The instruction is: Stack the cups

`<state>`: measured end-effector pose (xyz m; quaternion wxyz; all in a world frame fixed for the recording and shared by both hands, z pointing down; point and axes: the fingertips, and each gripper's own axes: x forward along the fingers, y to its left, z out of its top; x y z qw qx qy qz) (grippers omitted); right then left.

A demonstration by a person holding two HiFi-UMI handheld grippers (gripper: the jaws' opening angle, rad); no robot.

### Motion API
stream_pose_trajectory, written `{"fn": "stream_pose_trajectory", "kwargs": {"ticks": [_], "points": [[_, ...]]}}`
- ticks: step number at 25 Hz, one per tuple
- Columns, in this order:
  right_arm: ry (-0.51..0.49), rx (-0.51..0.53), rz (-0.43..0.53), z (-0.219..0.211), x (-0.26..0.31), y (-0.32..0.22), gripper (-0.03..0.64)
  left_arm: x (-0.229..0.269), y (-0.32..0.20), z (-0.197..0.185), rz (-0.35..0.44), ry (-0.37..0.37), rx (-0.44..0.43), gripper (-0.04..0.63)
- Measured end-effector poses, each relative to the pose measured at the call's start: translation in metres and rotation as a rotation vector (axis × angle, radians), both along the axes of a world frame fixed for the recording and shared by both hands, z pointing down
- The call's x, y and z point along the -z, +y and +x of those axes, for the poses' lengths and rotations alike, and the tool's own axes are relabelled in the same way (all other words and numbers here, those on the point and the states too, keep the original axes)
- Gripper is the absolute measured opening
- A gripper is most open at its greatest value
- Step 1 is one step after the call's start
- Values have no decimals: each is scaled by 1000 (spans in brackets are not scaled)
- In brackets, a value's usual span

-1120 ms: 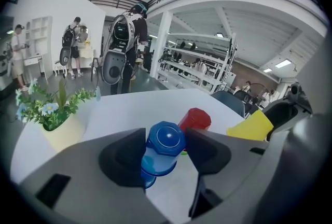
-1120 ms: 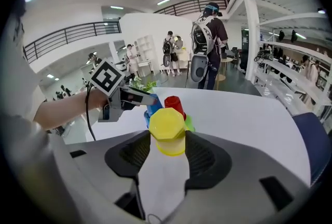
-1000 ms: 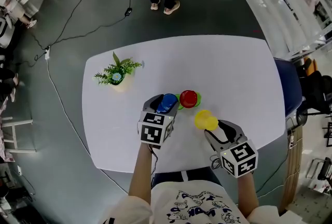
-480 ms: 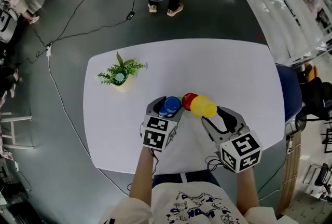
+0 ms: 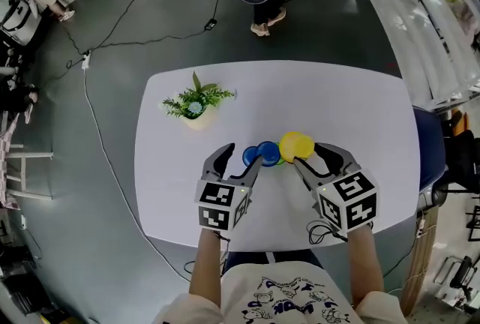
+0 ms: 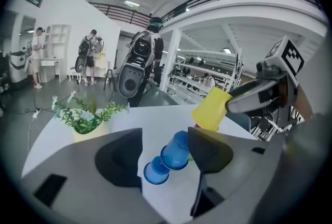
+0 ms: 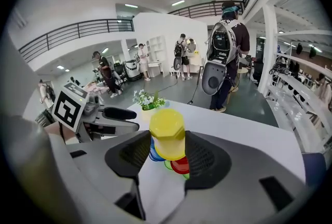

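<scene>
Fig.: L gripper (image 5: 238,161) jaws wide, just been opening, grip nothing; blue cup (image 6: 175,150) sits just ahead. R gripper (image 7: 167,148) jaws clamp inverted yellow cup (image 7: 167,132), red cup (image 7: 180,165) below. Yellow not yet stacked.

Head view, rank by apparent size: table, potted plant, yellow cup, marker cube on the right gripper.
1. table
2. potted plant and the marker cube on the right gripper: about alike. The cube is nearer the camera, so I won't rank them.
3. yellow cup, smallest
</scene>
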<state>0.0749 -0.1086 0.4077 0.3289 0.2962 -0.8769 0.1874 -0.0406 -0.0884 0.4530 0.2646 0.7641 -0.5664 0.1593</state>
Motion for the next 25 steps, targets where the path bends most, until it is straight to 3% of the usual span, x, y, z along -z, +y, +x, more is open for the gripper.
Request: {"fn": "stream_pose_trajectory", "kwargs": {"ticks": [8, 16, 19, 22, 25], "points": [[33, 42, -30, -20, -16, 4, 224, 2, 17, -24, -7, -11, 49, 275], [18, 16, -30, -24, -28, 7, 229, -1, 30, -29, -14, -6, 51, 275], [-12, 9, -24, -24, -22, 5, 276, 5, 29, -29, -9, -9, 57, 275], [-48, -17, 9, -20, -12, 2, 310, 14, 29, -28, 13, -16, 67, 275], [-123, -66, 107, -14, 8, -4, 310, 28, 27, -28, 56, -14, 79, 275]]}}
